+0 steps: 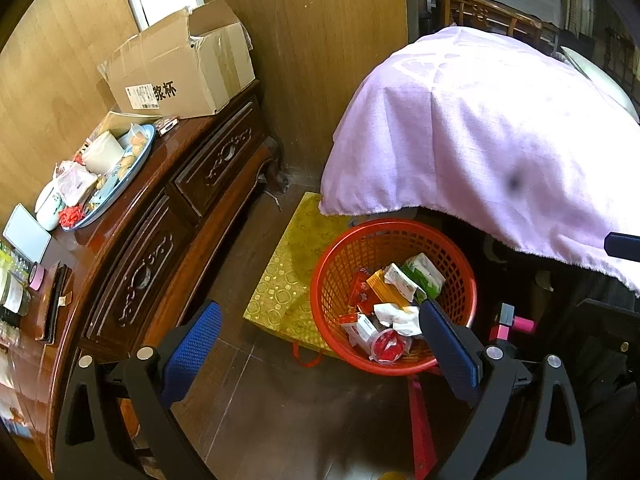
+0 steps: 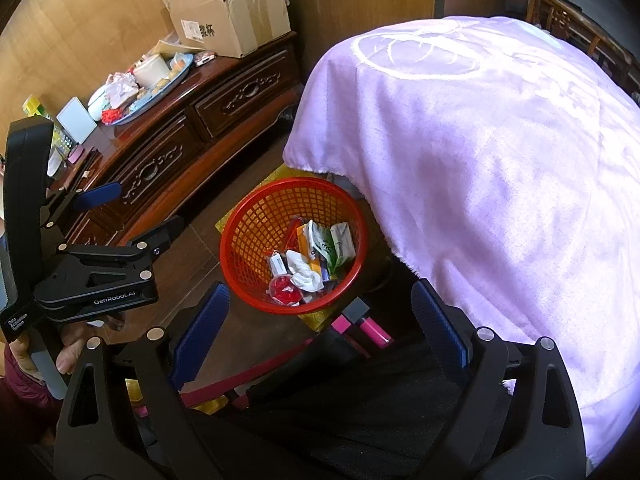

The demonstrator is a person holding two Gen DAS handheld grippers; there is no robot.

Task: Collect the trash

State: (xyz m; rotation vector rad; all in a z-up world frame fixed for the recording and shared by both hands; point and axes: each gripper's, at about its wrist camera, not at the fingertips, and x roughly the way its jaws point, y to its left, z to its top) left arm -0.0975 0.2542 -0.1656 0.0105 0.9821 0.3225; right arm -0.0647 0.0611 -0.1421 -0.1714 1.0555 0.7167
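Observation:
A red mesh basket (image 1: 460, 264) stands on the floor beside a bed, holding several pieces of trash: small boxes, green packets, crumpled white tissue (image 1: 394, 316) and a red-lidded cup. It also shows in the right wrist view (image 2: 256, 216). My left gripper (image 1: 320, 336) is open and empty, held above the floor just left of the basket; it also shows in the right wrist view (image 2: 132, 208). My right gripper (image 2: 320, 320) is open and empty, above the basket's near side.
A dark wooden cabinet (image 1: 192, 184) at left carries a cardboard box (image 1: 180, 68), a blue tray (image 1: 149, 138) of clutter and small items. A bed with a lilac blanket (image 1: 500, 128) fills the right. A yellow cushion (image 1: 280, 280) lies under the basket. Pink items (image 2: 372, 328) lie near it.

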